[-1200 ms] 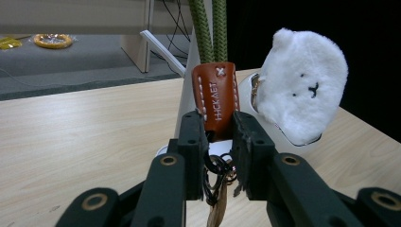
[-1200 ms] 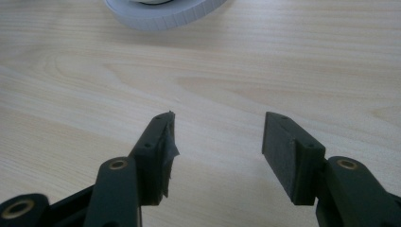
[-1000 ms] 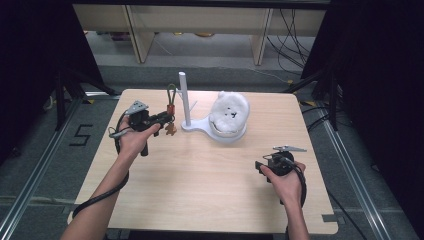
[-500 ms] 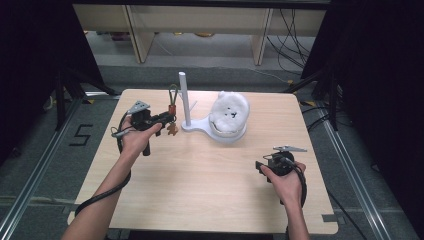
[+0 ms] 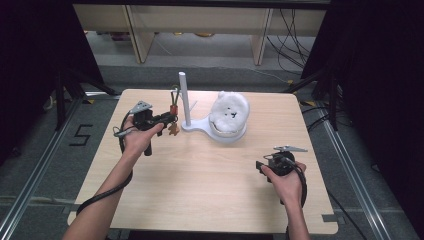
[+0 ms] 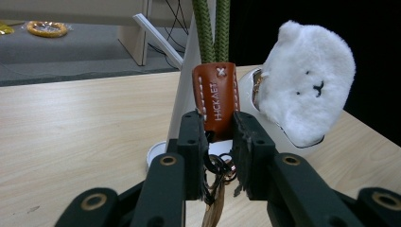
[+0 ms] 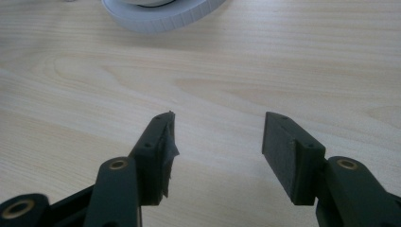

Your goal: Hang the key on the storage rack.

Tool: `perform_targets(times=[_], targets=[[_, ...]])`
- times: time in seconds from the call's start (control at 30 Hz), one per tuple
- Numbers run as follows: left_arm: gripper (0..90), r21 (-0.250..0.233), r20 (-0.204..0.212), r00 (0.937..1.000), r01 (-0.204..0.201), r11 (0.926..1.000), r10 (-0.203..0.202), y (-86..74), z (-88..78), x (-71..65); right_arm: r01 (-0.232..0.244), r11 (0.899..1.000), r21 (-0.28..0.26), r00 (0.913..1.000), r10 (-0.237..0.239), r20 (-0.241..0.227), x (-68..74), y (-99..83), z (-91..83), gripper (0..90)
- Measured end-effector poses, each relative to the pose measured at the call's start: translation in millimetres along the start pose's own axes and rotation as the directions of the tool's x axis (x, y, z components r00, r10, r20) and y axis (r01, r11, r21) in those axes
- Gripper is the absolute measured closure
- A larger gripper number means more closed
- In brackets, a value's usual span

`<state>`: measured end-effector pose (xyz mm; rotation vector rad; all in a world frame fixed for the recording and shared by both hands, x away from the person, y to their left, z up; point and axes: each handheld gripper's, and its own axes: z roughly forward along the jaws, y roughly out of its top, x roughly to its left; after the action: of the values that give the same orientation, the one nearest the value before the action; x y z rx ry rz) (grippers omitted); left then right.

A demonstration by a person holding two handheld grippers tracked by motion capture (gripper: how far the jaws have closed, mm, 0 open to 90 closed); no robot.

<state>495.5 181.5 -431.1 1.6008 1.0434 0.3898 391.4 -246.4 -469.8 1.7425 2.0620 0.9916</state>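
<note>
My left gripper (image 5: 170, 118) (image 6: 218, 135) is shut on a keychain (image 6: 216, 94) with a brown leather tab, a green cord loop (image 5: 174, 96) above and metal rings with a small charm (image 5: 173, 129) below. It is held just left of a white stand (image 5: 184, 100), an upright post on a flat base. A white fluffy bear face (image 5: 229, 112) (image 6: 307, 80) leans on the round dish end of that stand. My right gripper (image 5: 260, 166) (image 7: 217, 142) hovers open over the bare table near the front right, nothing between its jaws.
The light wooden table (image 5: 200, 185) has open room across its middle and front. The stand's round white dish rim (image 7: 156, 14) lies ahead of the right gripper. Shelving and cables sit beyond the far edge; dark frames flank both sides.
The left gripper with the keychain has shifted slightly, staying beside the post. The right gripper has not visibly moved.
</note>
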Motion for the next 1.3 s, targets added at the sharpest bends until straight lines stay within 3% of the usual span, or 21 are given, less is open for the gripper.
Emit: perform_targets(times=[0.17, 0.43, 0.53, 0.87, 0.9, 1.03, 1.07, 1.1, 1.13, 1.2, 1.27, 1.3], targets=[[73.2, 0.008, -0.004, 1.0, -0.001, 1.0, 0.001, -3.2, 4.2, -0.4, 0.017, 1.0, 0.006, 0.9998, -0.017, -0.007, -1.1, -0.4, -0.5, 45.7], [73.0, 0.019, -0.013, 0.9999, -0.003, 0.9998, 0.003, -6.7, 10.7, -1.4, -0.001, 1.0, 0.002, 1.0, 0.001, -0.008, -0.3, -0.3, -0.1, 45.8], [72.9, 0.019, -0.014, 0.9999, -0.005, 0.9998, 0.006, -7.1, 12.3, -1.5, 0.032, 0.999, -0.008, 0.9994, -0.032, -0.014, -3.0, -1.2, 1.3, 45.8], [72.0, 0.015, -0.035, 0.9993, -0.009, 0.9999, 0.01, -9.1, 17.9, -1.7, 0.033, 0.999, -0.013, 0.9995, -0.033, 0.002, -3.6, -1.6, 3.0, 45.7], [71.9, 0.016, -0.039, 0.9992, -0.012, 0.9998, 0.012, -9.4, 18.7, -1.7, 0.049, 0.999, -0.022, 0.9988, -0.049, -0.003, -5.0, -1.7, 3.7, 45.7], [71.1, 0.016, -0.048, 0.9986, -0.024, 0.9996, 0.024, -10.1, 21.5, -2.4, 0.022, 1.0, -0.003, 0.9997, -0.022, 0.012, -3.4, -2.1, 2.2, 45.7], [70.8, 0.018, -0.051, 0.9983, -0.027, 0.9995, 0.028, -10.2, 21.8, -2.5, 0.06, 0.998, 0.001, 0.9979, -0.06, 0.023, -7.4, -2.6, 3.4, 45.7], [70.5, 0.017, -0.054, 0.9981, -0.03, 0.9994, 0.031, -10.4, 22.2, -2.6, 0.066, 0.998, -0.003, 0.9975, -0.065, 0.028, -7.6, -2.5, 3.7, 45.7], [69.8, 0.02, -0.059, 0.9977, -0.032, 0.9993, 0.034, -10.5, 22.1, -2.6, 0.036, 0.999, -0.001, 0.999, -0.036, 0.025, -5.4, -1.9, 3.6, 45.7], [68.3, 0.026, -0.065, 0.9971, -0.038, 0.9989, 0.039, -11.1, 21.7, -2.1, 0.064, 0.998, -0.01, 0.9978, -0.064, 0.016, -8.0, -2.3, 3.4, 45.7], [65.0, 0.033, -0.073, 0.9966, -0.036, 0.9988, 0.038, -13.4, 19.7, -1.2, 0.002, 1.0, 0.0, 1.0, -0.002, -0.002, -3.5, -1.7, 1.1, 45.7], [63.8, 0.037, -0.074, 0.9962, -0.042, 0.9984, 0.045, -14.4, 18.9, -0.4, 0.001, 1.0, 0.005, 1.0, -0.001, 0.0, -3.8, -1.8, 0.8, 45.7]])
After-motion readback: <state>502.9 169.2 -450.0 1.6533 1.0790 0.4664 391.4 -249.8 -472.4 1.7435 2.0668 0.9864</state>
